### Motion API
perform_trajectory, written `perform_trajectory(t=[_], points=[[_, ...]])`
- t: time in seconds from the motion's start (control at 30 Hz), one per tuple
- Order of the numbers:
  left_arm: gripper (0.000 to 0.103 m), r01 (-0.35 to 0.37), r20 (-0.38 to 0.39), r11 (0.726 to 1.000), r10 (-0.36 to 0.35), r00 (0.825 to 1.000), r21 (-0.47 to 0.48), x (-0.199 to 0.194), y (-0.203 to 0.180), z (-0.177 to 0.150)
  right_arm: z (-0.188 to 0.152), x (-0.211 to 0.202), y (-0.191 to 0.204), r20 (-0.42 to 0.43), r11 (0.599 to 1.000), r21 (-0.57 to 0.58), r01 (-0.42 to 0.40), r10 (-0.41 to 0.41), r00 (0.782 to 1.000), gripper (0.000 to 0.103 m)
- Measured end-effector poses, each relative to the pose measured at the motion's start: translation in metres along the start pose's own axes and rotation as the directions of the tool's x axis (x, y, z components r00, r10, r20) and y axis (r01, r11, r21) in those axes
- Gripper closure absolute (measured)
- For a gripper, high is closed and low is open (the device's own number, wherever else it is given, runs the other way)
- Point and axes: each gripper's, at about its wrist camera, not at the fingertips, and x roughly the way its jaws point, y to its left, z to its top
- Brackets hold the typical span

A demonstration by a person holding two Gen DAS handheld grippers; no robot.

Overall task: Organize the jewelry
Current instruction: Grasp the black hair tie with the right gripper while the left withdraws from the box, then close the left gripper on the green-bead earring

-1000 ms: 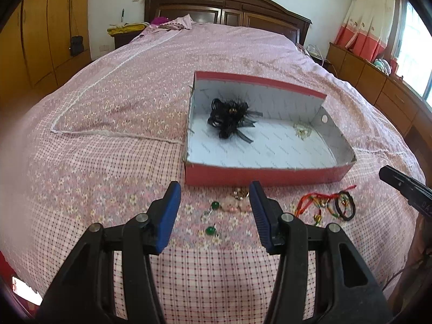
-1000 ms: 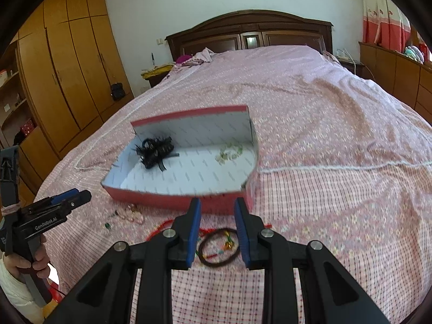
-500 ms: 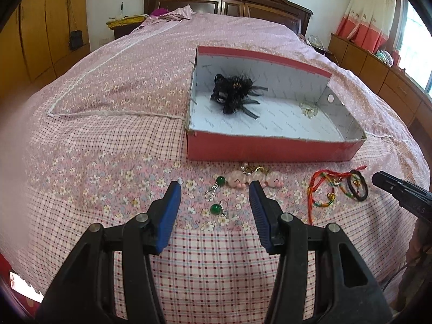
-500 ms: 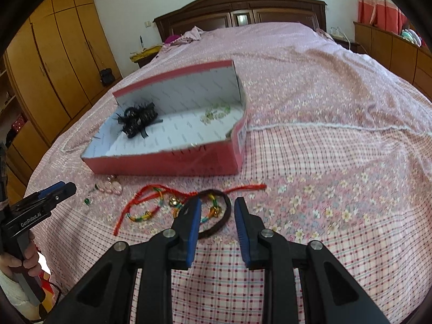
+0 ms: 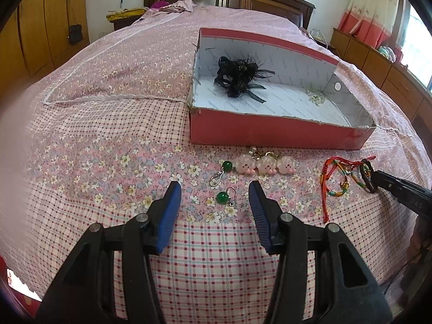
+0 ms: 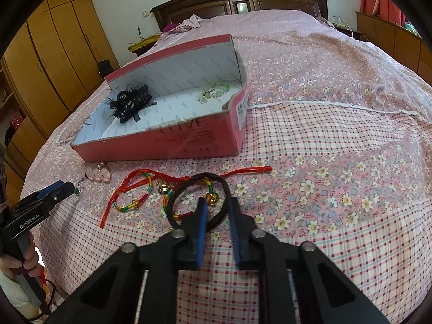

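Observation:
My left gripper [image 5: 214,189] hangs open low over the bedspread, a green bead earring [image 5: 223,197] lying loose between its fingers. A second green earring [image 5: 226,166] and pink pig charms [image 5: 264,163] lie just beyond, in front of the red box [image 5: 270,132]. My right gripper [image 6: 217,202] is closing its jaws around one side of a black braided bracelet [image 6: 213,175]; the pads still stand apart from the band. A red cord bracelet [image 6: 140,178] with small bells crosses that ring. In the box lie a black hair flower [image 6: 129,102] and a clear bracelet [image 6: 213,91].
The bed [image 6: 337,140] has a pink floral and checked cover, with a wooden headboard behind. Wardrobes stand on the left and low cabinets on the right. A person's hand [image 6: 24,256] holds the left gripper [image 6: 63,187] at the bed's near left edge.
Both grippers have sunk toward the bedspread. The right jaws have narrowed around the black bracelet's band. The left jaws kept their width and now frame the green earring.

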Motion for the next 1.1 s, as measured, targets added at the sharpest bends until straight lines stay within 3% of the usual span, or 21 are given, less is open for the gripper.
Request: perform_trajectory(t=[0.2, 0.6, 0.93, 1.1], points=[[0.06, 0.0, 0.001, 1.0, 0.0, 1.0, 0.0, 0.001, 0.001, -0.001, -0.001, 0.0, -0.002, 0.01, 1.0, -0.003, 0.003, -0.003, 1.0, 0.098], [0.061, 0.0, -0.002, 0.999, 0.0, 1.0, 0.033, 0.003, -0.003, -0.008, 0.009, -0.028, 0.001, 0.111, 1.0, -0.008, 0.001, -0.001, 0.994, 0.098], [0.091, 0.008, 0.001, 0.996, -0.008, 1.0, 0.084, 0.009, -0.011, -0.008, 0.012, -0.044, 0.009, 0.145, 1.0, -0.026, -0.015, 0.019, 0.989, 0.098], [0.096, 0.023, 0.001, 0.996, -0.023, 1.0, 0.085, 0.01, -0.009, -0.008, 0.013, -0.046, 0.012, 0.148, 0.999, -0.033, -0.019, 0.024, 0.989, 0.098]])
